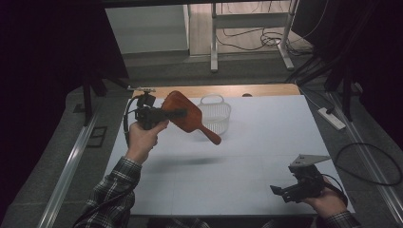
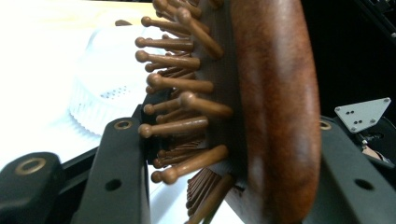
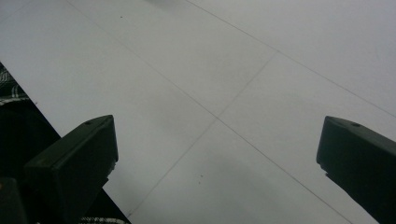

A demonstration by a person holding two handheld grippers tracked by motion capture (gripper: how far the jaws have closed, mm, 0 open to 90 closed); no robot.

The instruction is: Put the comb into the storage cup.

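At the left of the high view, the left gripper [image 1: 177,113] is raised off the table [image 1: 247,156] and clamps the head of a wooden paddle hairbrush [image 1: 187,114], whose handle slants down toward frame centre; in the left gripper view its jaws press the bristle side and the smooth back. Just right of the brush, at upper centre, a white plastic basket [image 1: 216,114] stands on the table. At the lower right, the right gripper [image 1: 278,191] hangs low over the table's near edge with its jaws spread wide, holding nothing.
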